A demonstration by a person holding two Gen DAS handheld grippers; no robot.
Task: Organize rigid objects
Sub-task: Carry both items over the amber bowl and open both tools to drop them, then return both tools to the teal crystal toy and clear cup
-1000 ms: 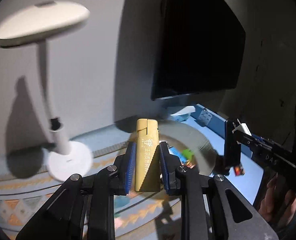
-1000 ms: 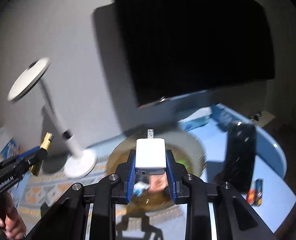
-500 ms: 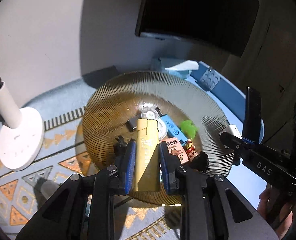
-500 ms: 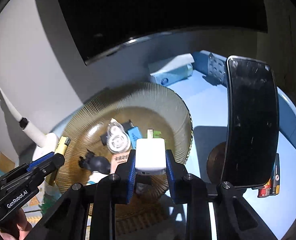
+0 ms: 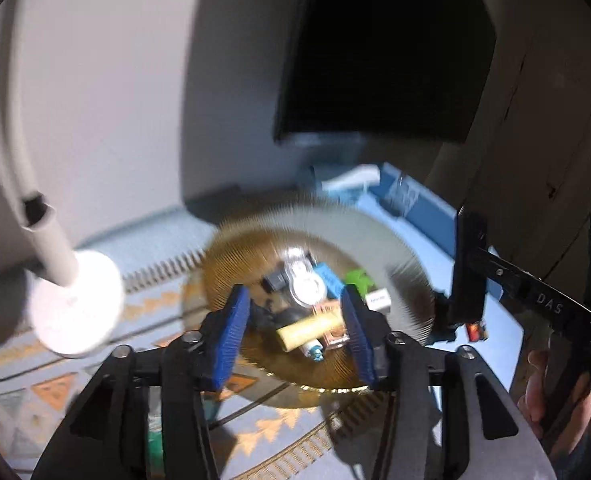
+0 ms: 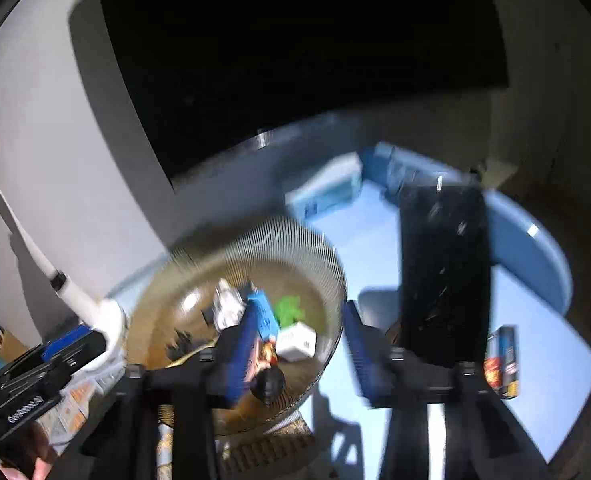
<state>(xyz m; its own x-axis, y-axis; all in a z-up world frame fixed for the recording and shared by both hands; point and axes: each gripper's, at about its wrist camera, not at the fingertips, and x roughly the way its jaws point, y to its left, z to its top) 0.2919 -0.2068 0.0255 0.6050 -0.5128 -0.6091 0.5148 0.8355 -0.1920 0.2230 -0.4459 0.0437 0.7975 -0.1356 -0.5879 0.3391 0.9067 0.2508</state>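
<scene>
Your left gripper (image 5: 295, 332) is opening – nothing is pinched in it. The yellow lighter (image 5: 309, 330) lies in the ribbed plate (image 5: 399, 256) below. Your right gripper (image 6: 299, 350) is opening too – the white charger (image 6: 297, 343) sits in that same plate, beside a blue box (image 6: 264, 312).

The desk (image 6: 367, 248) carries a light blue mat on its right part and a patterned mat (image 5: 55, 392) with orange triangles on its left. A ribbed amber glass dish (image 5: 411, 280) rests across the seam between them (its contents blur together), with the white round lamp base (image 5: 75, 304) at about nine o'clock from it on the patterned mat. On the blue mat, a blue-and-white box (image 6: 327, 190) lies at one o'clock from the dish, a black phone (image 6: 443, 272) stands at three o'clock, and a small dark packet (image 6: 503, 364) lies just right of the phone.
</scene>
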